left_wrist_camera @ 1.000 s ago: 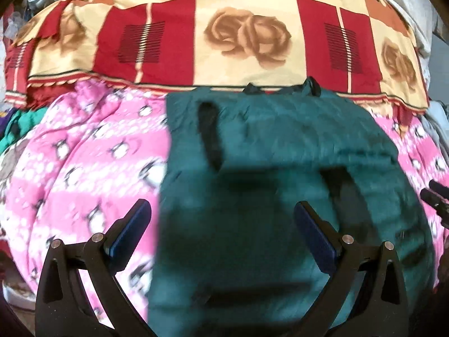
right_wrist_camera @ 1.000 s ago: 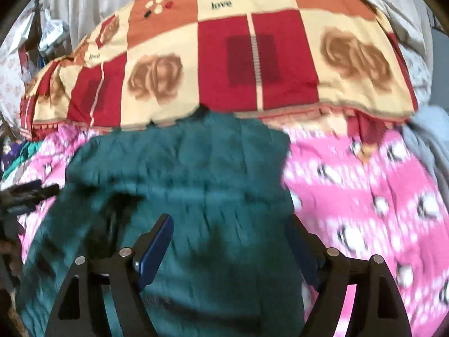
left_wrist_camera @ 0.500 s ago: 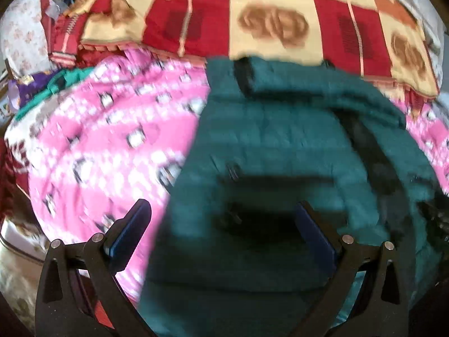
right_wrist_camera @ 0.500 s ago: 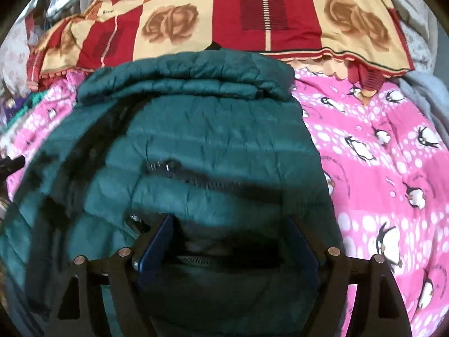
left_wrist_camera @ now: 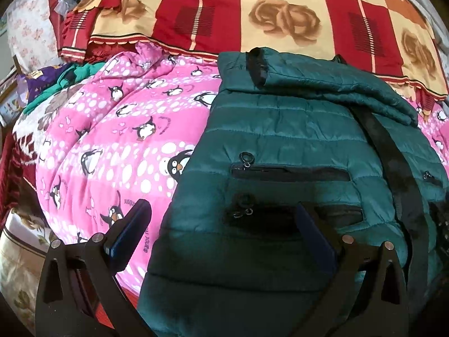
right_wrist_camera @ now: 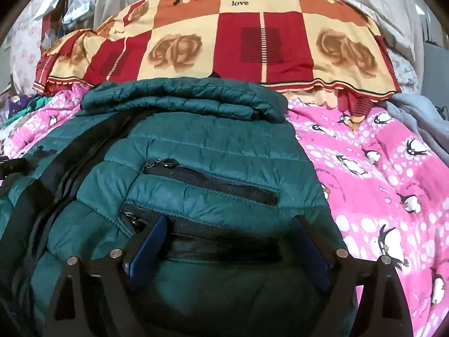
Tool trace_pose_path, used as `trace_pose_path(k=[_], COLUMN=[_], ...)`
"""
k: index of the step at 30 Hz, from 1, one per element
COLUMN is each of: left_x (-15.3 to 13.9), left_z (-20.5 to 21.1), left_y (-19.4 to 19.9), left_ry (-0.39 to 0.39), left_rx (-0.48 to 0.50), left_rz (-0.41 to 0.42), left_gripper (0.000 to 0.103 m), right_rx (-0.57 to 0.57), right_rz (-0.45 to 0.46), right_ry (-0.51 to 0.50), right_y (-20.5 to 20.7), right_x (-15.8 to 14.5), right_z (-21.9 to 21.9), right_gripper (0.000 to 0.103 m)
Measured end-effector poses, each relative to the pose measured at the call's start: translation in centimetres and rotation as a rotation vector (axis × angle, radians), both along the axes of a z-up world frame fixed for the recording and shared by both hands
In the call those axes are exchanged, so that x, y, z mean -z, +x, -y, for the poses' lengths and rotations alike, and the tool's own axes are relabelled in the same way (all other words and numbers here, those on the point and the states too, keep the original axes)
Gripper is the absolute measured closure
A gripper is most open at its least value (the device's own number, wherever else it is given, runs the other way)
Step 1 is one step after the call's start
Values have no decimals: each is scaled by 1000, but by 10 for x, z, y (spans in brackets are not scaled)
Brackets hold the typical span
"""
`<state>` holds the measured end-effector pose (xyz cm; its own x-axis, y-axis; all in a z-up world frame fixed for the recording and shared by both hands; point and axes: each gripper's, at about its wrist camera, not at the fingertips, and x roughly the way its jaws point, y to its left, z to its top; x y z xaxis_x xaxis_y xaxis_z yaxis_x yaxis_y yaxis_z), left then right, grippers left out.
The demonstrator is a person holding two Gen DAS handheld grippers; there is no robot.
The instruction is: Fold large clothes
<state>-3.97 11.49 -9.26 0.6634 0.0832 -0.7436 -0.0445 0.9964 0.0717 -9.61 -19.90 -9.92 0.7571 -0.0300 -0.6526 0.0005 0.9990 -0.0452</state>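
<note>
A dark green quilted jacket lies on a pink penguin blanket, its sleeves folded across the top. It also shows in the right wrist view, with black zip pockets facing up. My left gripper is open and empty, low over the jacket's near left edge. My right gripper is open and empty, just above the jacket's lower pocket.
A red and cream rose-print bedcover lies behind the jacket, also in the right wrist view. Loose green and purple clothes sit at the far left. A grey cloth lies at the right.
Both grippers have pulled back and lowered toward the jacket's near part. The jacket's upper part now lies folded over in a roll at the far end.
</note>
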Motion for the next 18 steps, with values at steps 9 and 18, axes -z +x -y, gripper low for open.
trace_pose_path(k=[9,18], left_x=[1,2], left_z=[1,-1], left_y=[1,1], left_ry=[11,14], left_rx=[-4,-13], left_rz=[2,-3], left_gripper=[1,1], right_rx=[-3,-2], right_rz=[9,9], right_ry=[-2,-2], right_y=[-1,-1], right_x=[1,1], right_z=[0,0], right_gripper=[15,15])
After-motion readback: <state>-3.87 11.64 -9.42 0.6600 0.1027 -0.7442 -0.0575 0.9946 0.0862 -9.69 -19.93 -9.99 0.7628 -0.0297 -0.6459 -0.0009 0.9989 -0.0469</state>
